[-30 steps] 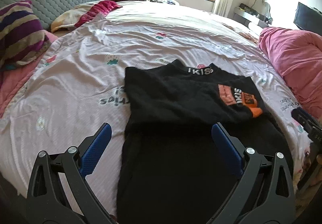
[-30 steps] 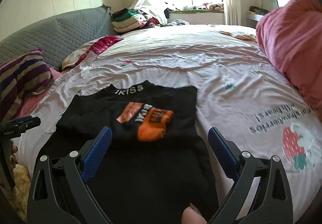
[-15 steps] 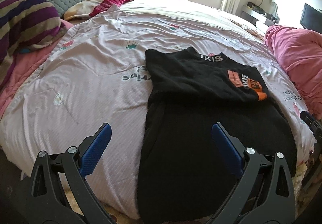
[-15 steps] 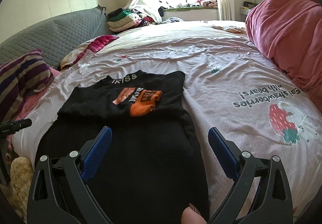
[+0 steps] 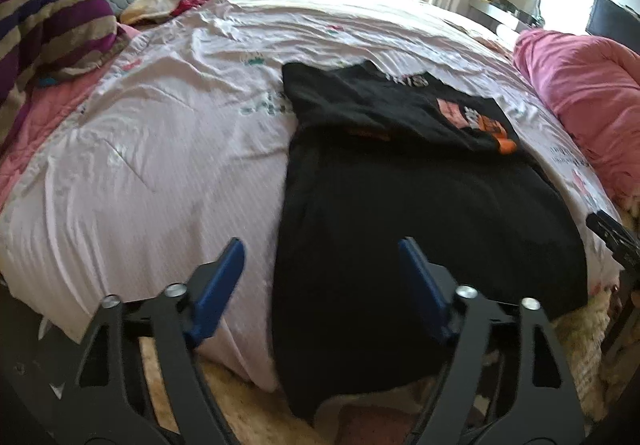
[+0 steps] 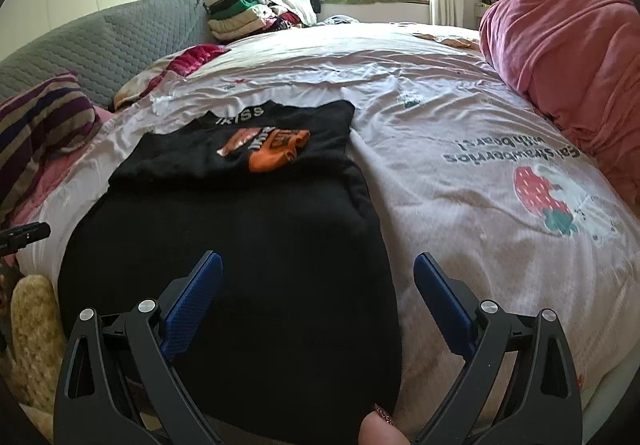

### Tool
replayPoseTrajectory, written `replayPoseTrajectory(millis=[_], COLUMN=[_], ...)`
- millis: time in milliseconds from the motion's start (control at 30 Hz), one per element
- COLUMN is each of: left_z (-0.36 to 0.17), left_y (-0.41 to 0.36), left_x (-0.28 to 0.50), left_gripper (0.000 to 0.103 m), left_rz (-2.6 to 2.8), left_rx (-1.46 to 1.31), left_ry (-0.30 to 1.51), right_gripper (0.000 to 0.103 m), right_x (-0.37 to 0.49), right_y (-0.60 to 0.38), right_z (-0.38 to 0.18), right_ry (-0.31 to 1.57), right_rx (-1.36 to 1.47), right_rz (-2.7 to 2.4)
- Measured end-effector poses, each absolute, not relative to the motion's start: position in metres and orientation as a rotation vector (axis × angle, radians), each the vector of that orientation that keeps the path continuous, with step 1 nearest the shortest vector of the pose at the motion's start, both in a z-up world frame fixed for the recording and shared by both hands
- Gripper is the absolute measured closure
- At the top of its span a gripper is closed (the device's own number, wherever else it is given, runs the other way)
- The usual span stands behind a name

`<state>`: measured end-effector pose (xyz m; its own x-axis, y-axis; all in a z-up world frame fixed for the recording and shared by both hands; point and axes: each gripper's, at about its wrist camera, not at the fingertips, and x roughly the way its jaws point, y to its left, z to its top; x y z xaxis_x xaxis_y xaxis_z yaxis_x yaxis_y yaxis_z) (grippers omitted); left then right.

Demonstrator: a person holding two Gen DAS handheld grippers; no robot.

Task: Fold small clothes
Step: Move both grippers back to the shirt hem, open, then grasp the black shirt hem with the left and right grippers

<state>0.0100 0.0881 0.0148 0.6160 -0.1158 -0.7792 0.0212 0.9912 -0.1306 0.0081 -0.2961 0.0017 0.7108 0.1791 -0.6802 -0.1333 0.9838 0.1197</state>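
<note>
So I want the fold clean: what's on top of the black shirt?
The black shirt carries its own folded-over top part, orange print showing. Anything beneath that fold is covered.

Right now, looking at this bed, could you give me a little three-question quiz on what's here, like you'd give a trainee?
1. True or false: the black shirt hangs over the near edge of the bed.
2. What colour is the bunched patch on the shirt's folded top part? A green, B orange, C blue.
3. Is the left gripper or the right gripper holding any cloth?

Key: 1 true. 2 B. 3 neither; both stand open and empty above the shirt's near end.
</note>
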Motion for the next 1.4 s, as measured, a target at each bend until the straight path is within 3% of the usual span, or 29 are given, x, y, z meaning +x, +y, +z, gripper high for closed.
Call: replayPoseTrajectory(millis=[233, 1267, 1300, 1400], left_z=[-0.005, -0.072, -0.072, -0.072], left_y=[0.084, 0.09, 0.092, 0.096], left_x=[-0.004, -0.03, -0.03, -0.031], left_gripper=[0.064, 0.063, 0.063, 0.063], left_rz=[-0.136, -0.139, -0.146, -0.154], left_rx=[-0.132, -0.175, -0.19, -0.205], left_ry=[0.97, 1.15, 1.149, 1.148], right_gripper=[0.007, 0.008, 0.009, 0.03], right_x=[-0.008, -0.044, -0.044, -0.043], right_y=[-0.29, -0.32, -0.32, -0.323], right_z=[0.0, -0.049, -0.051, -0.057], right_ry=[0.78, 1.072, 1.083, 1.118], right_rx=[0.027, 0.045, 0.043, 0.047], right_rz=[0.189, 0.153, 0.149, 0.147])
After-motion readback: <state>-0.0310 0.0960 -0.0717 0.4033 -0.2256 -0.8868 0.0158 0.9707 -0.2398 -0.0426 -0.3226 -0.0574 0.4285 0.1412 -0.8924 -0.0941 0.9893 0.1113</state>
